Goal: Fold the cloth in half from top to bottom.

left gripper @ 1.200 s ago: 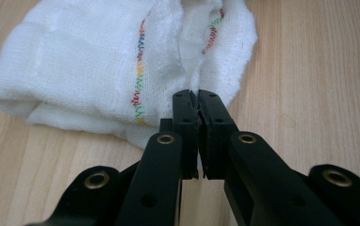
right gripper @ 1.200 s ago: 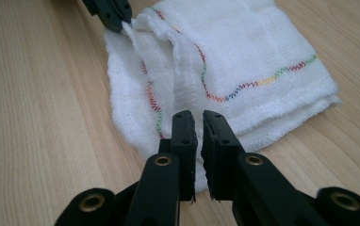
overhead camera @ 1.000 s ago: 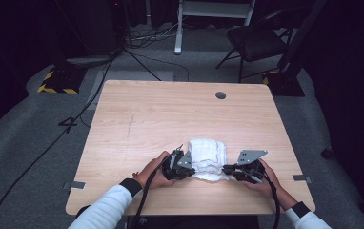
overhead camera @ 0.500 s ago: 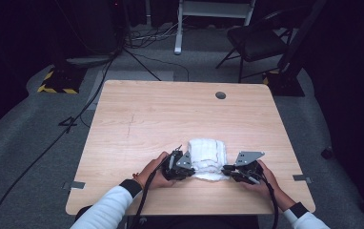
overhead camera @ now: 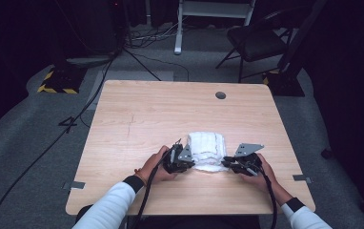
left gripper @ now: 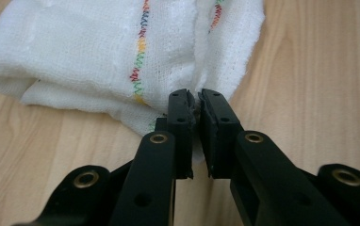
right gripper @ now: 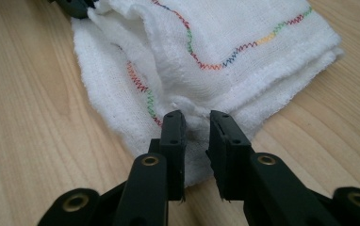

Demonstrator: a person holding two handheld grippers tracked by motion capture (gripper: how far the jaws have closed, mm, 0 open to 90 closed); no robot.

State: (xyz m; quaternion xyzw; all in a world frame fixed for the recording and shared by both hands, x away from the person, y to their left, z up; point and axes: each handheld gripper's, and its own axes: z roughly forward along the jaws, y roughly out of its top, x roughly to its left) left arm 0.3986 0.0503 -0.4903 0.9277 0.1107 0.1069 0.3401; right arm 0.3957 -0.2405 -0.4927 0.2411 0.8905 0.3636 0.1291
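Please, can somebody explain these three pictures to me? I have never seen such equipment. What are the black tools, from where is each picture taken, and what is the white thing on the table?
A person sits at a wooden table and holds a hand tool in each hand. Each tool is a gripper with two black jaws. The high view looks down from above: the left gripper and the right gripper meet a folded white cloth with coloured stitching. The other two pictures come from small cameras riding on the grippers, looking along their jaws. In the left gripper view, the jaws stand nearly together, pinching the cloth's edge. In the right gripper view, the jaws stand a little apart with cloth between them; they have just been opening.
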